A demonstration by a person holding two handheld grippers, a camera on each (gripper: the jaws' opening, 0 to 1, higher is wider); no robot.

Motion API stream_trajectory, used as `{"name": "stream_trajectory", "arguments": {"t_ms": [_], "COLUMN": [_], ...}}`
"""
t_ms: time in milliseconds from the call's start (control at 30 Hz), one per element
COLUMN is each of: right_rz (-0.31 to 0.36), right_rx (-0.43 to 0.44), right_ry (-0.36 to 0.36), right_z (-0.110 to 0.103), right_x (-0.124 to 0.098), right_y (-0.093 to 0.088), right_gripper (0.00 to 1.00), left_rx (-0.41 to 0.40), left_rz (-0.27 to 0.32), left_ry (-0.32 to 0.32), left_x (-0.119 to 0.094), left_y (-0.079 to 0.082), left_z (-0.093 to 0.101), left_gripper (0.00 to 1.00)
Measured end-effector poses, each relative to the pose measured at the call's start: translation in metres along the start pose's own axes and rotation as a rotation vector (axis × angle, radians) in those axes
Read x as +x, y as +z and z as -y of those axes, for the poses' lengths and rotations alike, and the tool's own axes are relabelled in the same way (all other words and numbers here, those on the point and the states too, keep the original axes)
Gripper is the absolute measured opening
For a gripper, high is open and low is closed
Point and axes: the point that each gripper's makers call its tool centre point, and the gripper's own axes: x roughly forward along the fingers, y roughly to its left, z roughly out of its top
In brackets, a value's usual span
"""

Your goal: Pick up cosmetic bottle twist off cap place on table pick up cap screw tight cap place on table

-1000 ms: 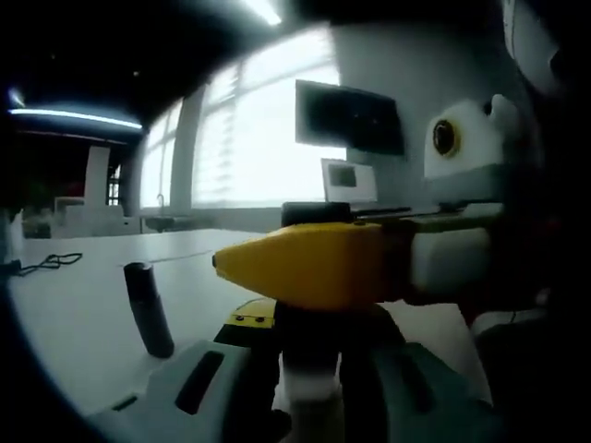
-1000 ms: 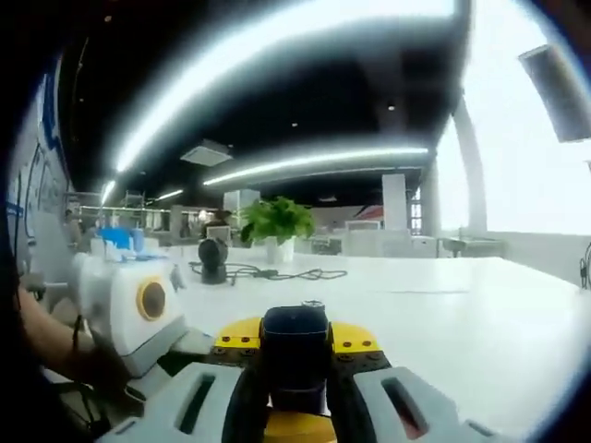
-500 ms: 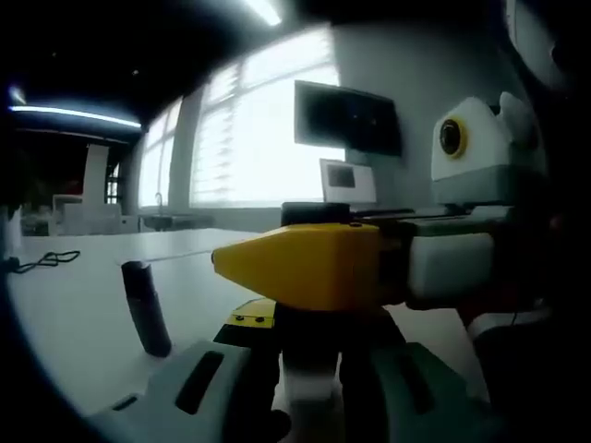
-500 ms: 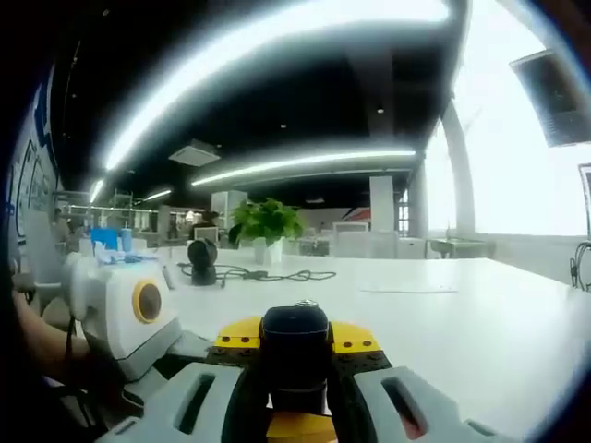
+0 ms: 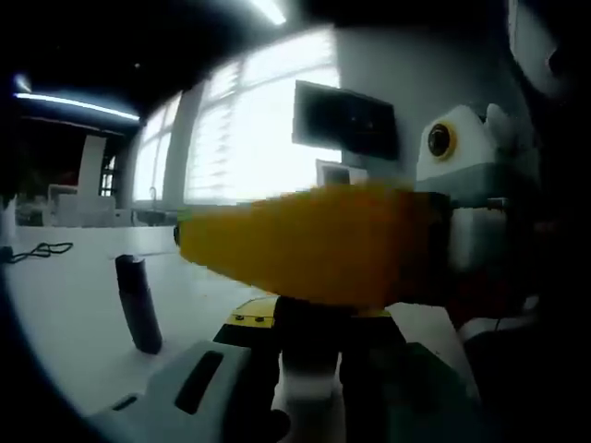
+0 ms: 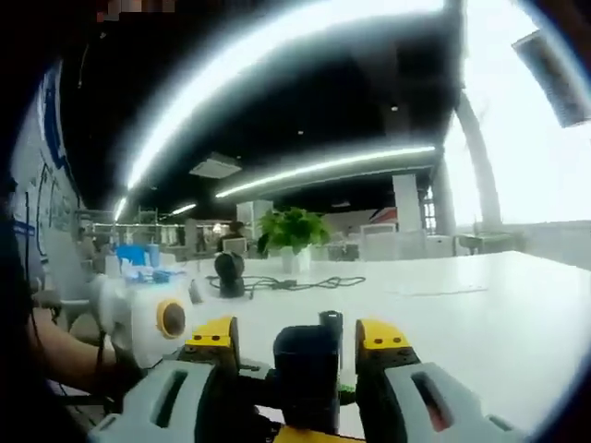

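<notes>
No text, label, brand, number or sign can be read in either view. The dark wall-mounted screen (image 5: 344,117) and the smaller pale screen below it (image 5: 334,173) in the left gripper view are too blurred to show any characters. The blue markings on the white wall panel (image 6: 42,166) at the left of the right gripper view are shapes only, not legible as letters. The black cylindrical cap (image 5: 138,303) standing on the white counter (image 5: 74,305) carries no visible print.
</notes>
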Motion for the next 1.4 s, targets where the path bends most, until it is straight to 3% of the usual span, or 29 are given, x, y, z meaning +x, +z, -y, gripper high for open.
{"name": "stream_trajectory", "arguments": {"t_ms": [33,67,133,200,267,433,700,1033,1200,1400], "right_rz": [0.026,0.035,0.046,0.045,0.031,-0.018,-0.122,-0.169,-0.171,-0.181], "right_rx": [-0.007,0.039,0.021,0.019,0.023,0.048,-0.007,0.031,0.016,0.004], "right_ry": [0.117,0.171,0.277,0.34,0.351,0.568,0.798,0.967,0.984,0.995], "right_z": [-0.01,-0.012,-0.01,-0.005,0.005,-0.007,-0.02,-0.034,-0.033,-0.042], "right_x": [-0.002,-0.005,-0.014,-0.019,-0.02,-0.036,-0.047,-0.051,-0.048,-0.046], "right_y": [0.006,0.011,0.021,0.027,0.028,0.025,0.002,-0.009,-0.011,-0.016], "right_gripper": [0.47,0.48,0.48,0.5,0.53,0.53,0.46,0.39,0.37,0.24], "left_rx": [0.0,0.002,0.001,0.001,0.001,-0.001,-0.02,-0.023,-0.031,-0.039], "left_rz": [0.0,0.0,0.0,0.0,0.0,0.001,-0.005,-0.008,-0.008,-0.007], "left_ry": [-0.019,-0.026,-0.049,-0.053,-0.053,-0.059,-0.185,-0.259,-0.275,-0.278], "left_x": [0.0,0.0,0.001,0.001,0.0,0.0,-0.002,-0.004,-0.004,-0.004], "left_y": [0.0,0.0,0.0,0.0,0.0,0.0,0.0,-0.001,-0.001,-0.001], "left_z": [0.003,0.005,0.009,0.01,0.009,0.01,0.033,0.045,0.046,0.046], "left_gripper": [0.14,0.14,0.14,0.14,0.14,0.14,0.14,0.14,0.14,0.14]}}
